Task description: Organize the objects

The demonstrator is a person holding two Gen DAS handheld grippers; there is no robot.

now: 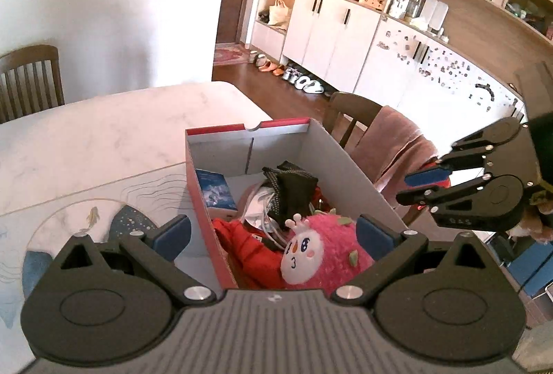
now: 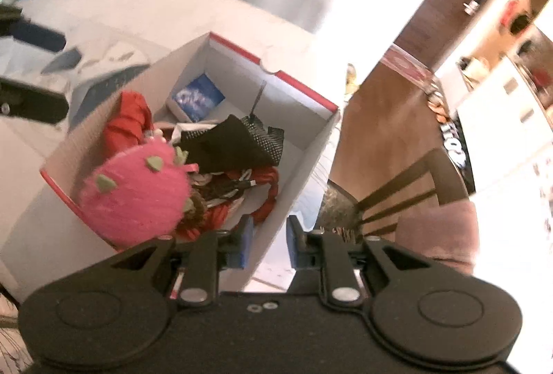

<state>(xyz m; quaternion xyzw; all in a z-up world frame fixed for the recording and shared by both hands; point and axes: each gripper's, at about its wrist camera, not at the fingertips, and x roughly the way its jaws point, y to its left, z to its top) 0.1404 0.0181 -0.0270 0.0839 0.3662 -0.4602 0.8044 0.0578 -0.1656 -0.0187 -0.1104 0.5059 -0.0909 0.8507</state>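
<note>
A red-rimmed cardboard box (image 1: pixel 207 201) (image 2: pixel 307 146), open at the top, stands on the table. In it lie a pink plush toy (image 1: pixel 331 235) (image 2: pixel 138 194) with a white face, a red cloth (image 1: pixel 249 246), a black mesh pouch (image 1: pixel 290 190) (image 2: pixel 242 139), white cables and a small blue box (image 1: pixel 216 189) (image 2: pixel 198 95). My left gripper (image 1: pixel 273 235) is open wide over the near end of the box, with the plush below and between its pads, untouched. My right gripper (image 1: pixel 413 185) (image 2: pixel 269 246) hovers just outside the box's right wall, its blue pads a small gap apart with nothing between them.
The box rests on a painted mat (image 1: pixel 86 218) on a marble table (image 1: pixel 103 132). A chair draped with a pink towel (image 1: pixel 390 146) (image 2: pixel 439 232) stands close by the box's right side. Another chair (image 1: pixel 31 76) is at the far left. Cabinets and shoes line the far wall.
</note>
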